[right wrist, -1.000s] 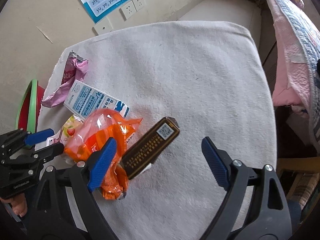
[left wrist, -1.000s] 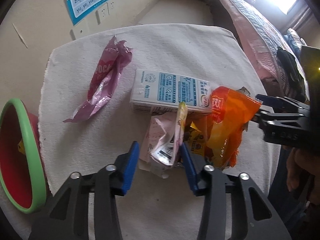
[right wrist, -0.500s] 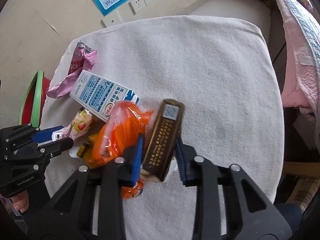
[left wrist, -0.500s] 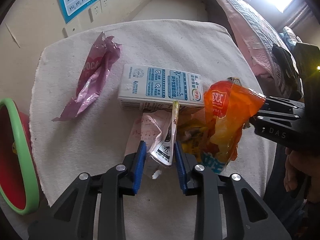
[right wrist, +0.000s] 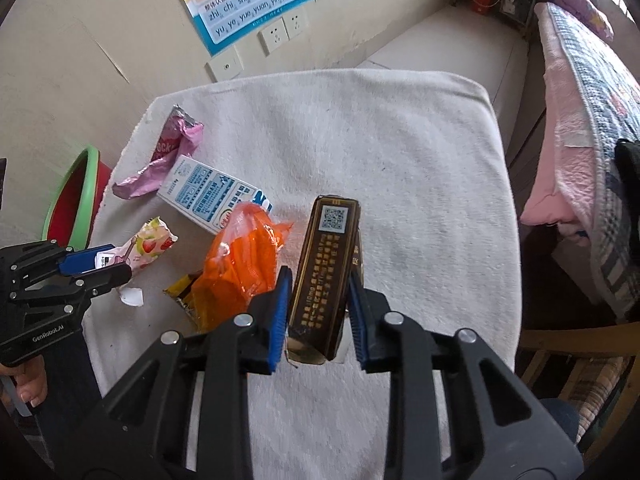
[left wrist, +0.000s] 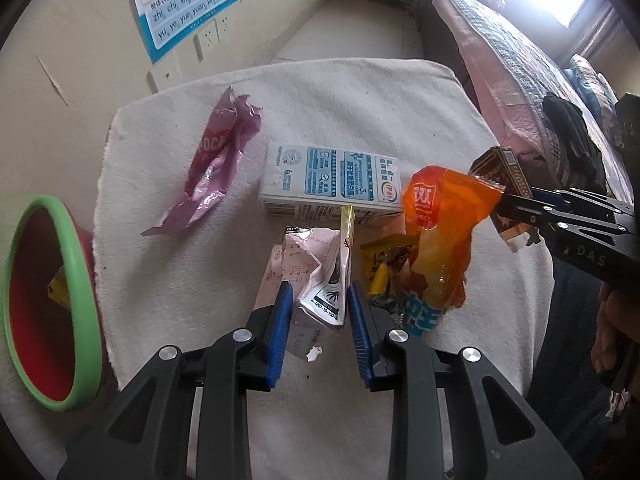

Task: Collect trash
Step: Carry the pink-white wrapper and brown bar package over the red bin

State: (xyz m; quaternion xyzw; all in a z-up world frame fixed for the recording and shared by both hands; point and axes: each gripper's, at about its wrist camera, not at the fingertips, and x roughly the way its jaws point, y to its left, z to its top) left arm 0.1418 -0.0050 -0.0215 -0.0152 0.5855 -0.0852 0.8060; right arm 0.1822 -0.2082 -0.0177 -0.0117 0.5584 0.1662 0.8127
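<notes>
Trash basin (left wrist: 86, 276) sits far left of frame, nearer my left gripper (left wrist: 318, 322), pinching pink wrapper (left wrist: 320, 276). Right gripper (right wrist: 318, 314) clamps brown box (right wrist: 326, 268), long axis along fingers; longer carry.

A crumpled pink carton (left wrist: 316, 280) and a dark brown box (right wrist: 326, 276) are held raised; a purple wrapper (left wrist: 218, 168), milk carton (left wrist: 332, 182) and orange bag (left wrist: 440, 232) lie on the white-covered surface (left wrist: 360, 100).

Bright blown-out daylight from the upper right, strong fisheye bending, dark vignetted corners, sharp centre.
</notes>
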